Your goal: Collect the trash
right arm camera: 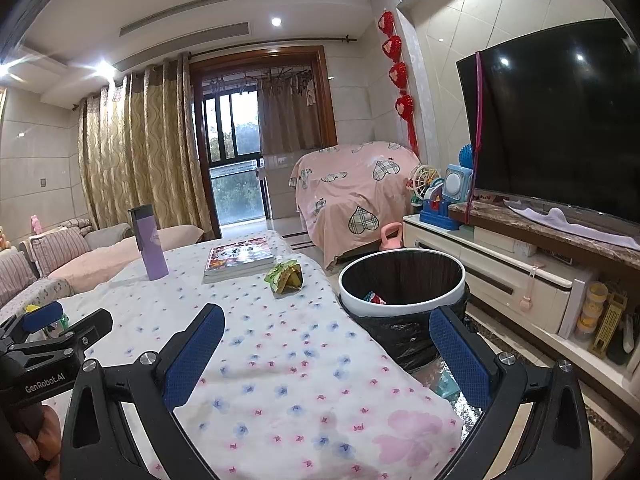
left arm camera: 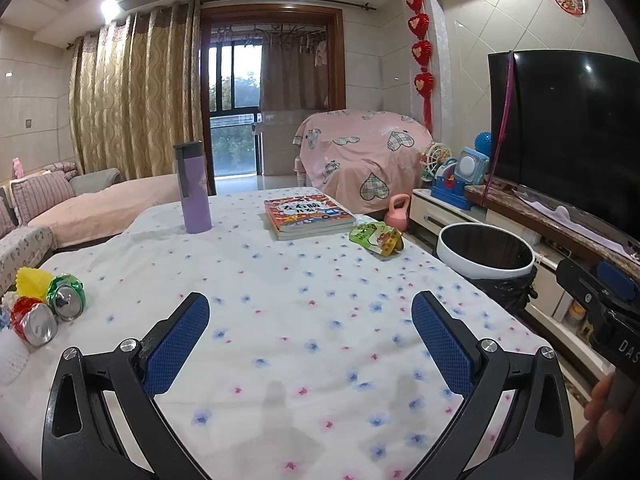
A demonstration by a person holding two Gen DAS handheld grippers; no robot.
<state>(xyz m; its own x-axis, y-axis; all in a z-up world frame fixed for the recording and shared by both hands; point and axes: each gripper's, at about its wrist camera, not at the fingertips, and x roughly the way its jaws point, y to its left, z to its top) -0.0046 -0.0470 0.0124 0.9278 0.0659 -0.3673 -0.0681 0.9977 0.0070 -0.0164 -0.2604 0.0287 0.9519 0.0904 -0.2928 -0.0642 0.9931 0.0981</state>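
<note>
Left gripper (left arm camera: 310,332): spread wide, empty, hovering over the flowered cloth of the bench (left arm camera: 280,280).
Right gripper (right arm camera: 328,344): also spread wide and empty, at the bench's right edge, one finger over the cloth, the other over the bin.
Trash on the bench: a crushed green can (left arm camera: 66,296) and a crushed red can (left arm camera: 34,320) lie far left beside a yellow wrapper (left arm camera: 32,282); a green-yellow snack pouch (left arm camera: 376,238) sits near the books (left arm camera: 306,218).
Trash bin (right arm camera: 402,280): white-rimmed, black-lined, just beside the bench, with something red already inside.
Not trash: a purple tumbler (left arm camera: 192,188).
Step in hand: between pickups, I'd judge.
Next move: close on the pouch or a can, then carry it to the bin.
Writing: "GenRobot.AI" on the left gripper's body, seen from the right wrist; book title unreadable.
</note>
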